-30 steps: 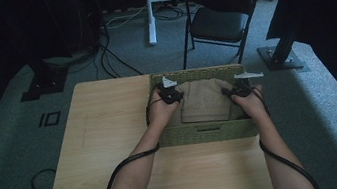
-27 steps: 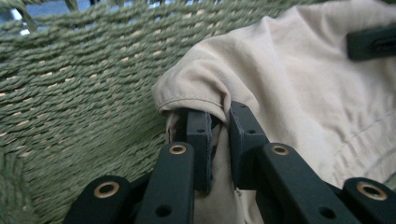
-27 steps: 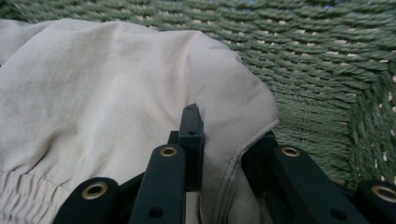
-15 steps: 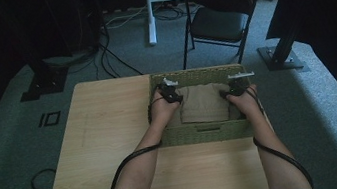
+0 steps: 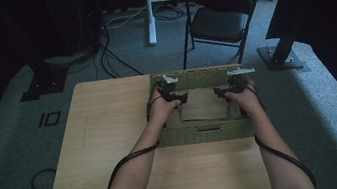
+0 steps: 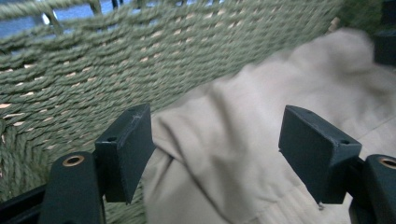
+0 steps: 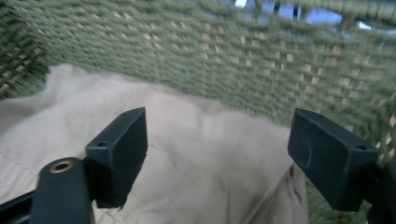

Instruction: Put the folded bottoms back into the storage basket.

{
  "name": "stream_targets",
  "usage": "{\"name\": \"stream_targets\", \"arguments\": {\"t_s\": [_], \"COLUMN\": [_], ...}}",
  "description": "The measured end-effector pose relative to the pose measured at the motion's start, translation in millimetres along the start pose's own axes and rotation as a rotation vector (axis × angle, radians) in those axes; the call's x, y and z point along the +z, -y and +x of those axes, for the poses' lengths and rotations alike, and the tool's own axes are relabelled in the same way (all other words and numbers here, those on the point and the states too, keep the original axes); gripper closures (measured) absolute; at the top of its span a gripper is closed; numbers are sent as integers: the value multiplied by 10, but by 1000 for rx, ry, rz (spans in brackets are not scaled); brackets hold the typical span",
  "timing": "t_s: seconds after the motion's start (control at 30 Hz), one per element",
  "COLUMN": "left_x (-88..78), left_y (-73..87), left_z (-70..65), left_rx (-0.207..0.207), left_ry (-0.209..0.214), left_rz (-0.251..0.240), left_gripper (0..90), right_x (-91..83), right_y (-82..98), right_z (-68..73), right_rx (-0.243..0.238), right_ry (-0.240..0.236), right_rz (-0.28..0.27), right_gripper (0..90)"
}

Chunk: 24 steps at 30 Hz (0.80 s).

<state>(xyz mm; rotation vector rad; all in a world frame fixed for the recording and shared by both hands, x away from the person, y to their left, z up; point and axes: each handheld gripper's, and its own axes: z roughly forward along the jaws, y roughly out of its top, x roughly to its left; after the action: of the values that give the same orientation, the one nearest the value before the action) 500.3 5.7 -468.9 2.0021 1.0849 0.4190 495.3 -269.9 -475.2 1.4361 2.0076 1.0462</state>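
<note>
The person's forearms reach over the desk's (image 5: 111,133) near edge into the green woven basket (image 5: 197,134) at the far right corner. Inside lies the folded beige garment (image 5: 203,104). Left claw (image 5: 172,95) and right claw (image 5: 229,89), the 2 just opening, stand wide above it, gripping nothing.

A black folding chair (image 5: 218,19) is seen on the grey carpet (image 5: 12,143) beyond the far edge of the table (image 5: 111,128). A white stand (image 5: 149,11) is placed left of the chair. Black cables (image 5: 110,57) are laid across the carpet near the table's far left corner, beside a dark base plate (image 5: 44,85).
</note>
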Motion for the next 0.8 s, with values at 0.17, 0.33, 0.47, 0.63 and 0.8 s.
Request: {"name": "stream_targets", "arguments": {"t_s": [0.17, 0.33, 0.47, 0.63, 0.8], "left_x": [-169, -324, -446, -575, -689], "left_y": [-70, -90, -80, -43, 20], "left_z": [-47, -49, -56, -94, -151], "left_rx": [-22, -2, 6, 4, 25], "left_ry": [22, 27, 33, 51, 73], "left_rz": [-7, -17, -36, -65, -79], "left_gripper": [219, 205, 202, 202, 202], "right_x": [-155, -288, -367, -459, -554], "right_y": [-142, -207, -208, -176, -136], "right_z": [92, 180, 214, 243, 287], "right_rx": [-22, -37, -27, -8, -20], "right_ry": [-24, -38, -42, -54, -77], "right_rz": [-36, -43, -54, -59, -71], "right_gripper": [157, 137, 137, 136, 126]}}
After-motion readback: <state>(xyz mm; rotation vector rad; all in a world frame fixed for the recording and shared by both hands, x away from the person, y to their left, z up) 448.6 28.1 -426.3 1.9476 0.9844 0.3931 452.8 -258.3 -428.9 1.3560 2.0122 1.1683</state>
